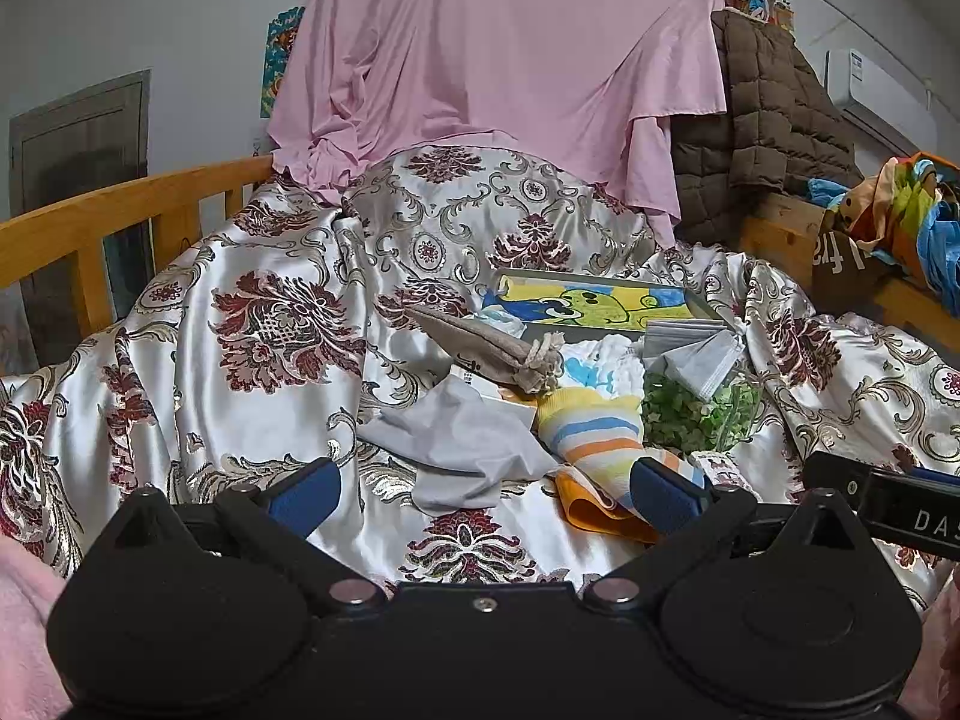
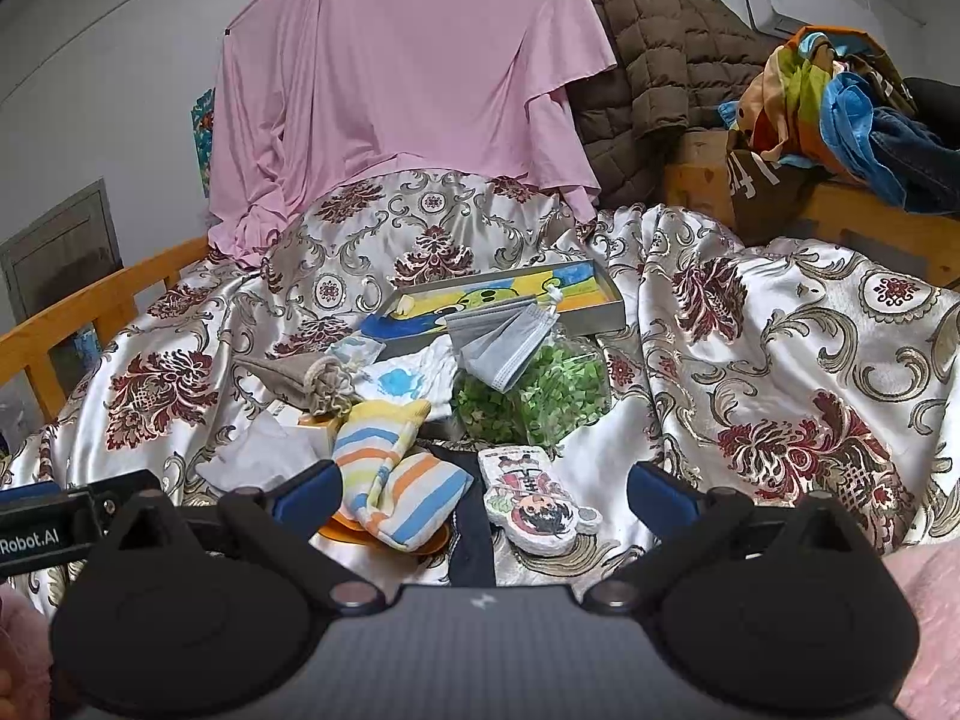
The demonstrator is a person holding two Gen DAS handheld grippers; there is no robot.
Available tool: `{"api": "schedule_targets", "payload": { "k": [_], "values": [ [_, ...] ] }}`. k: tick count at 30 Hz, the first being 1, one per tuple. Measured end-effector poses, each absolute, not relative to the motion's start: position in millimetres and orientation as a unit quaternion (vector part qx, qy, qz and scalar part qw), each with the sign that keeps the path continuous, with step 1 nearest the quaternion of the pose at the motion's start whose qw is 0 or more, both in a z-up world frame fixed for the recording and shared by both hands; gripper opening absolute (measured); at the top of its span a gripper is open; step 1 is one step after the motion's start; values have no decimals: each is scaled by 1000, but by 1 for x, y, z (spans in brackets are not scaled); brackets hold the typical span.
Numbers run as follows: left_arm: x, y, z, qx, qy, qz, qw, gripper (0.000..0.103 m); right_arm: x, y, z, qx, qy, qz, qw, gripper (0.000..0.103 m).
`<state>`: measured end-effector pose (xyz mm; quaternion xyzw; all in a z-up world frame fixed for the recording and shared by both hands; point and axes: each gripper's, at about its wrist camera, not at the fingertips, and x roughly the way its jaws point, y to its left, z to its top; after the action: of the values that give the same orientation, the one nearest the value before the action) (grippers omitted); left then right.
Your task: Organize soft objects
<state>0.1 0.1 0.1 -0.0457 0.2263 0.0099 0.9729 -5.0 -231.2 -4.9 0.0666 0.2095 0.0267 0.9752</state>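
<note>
The soft objects, a striped yellow-orange-blue sock pair (image 2: pixel 390 474), a grey face mask (image 2: pixel 501 339) and a beige drawstring pouch (image 1: pixel 480 345), lie jumbled on the satin floral bedspread (image 1: pixel 252 312), nothing sorted yet, with my left hand-held gripper (image 1: pixel 483 492) and right hand-held gripper (image 2: pixel 485 489) both spread wide and empty.

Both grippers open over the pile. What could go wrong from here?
1. The striped sock lies partly on the orange piece; a pinch by the left gripper may lift both.
2. The mask rests on the bag of green bits; tugging it may shift the bag.
3. The right gripper may snag the loose satin cover.
</note>
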Motion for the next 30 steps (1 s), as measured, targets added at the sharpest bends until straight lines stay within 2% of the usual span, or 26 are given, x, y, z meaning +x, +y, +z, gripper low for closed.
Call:
{"api": "schedule_targets", "payload": {
  "k": [30],
  "values": [
    [6, 3, 1, -42, 240, 15, 970, 102, -5, -230, -4, 69, 225, 23, 972, 103]
  ]
}}
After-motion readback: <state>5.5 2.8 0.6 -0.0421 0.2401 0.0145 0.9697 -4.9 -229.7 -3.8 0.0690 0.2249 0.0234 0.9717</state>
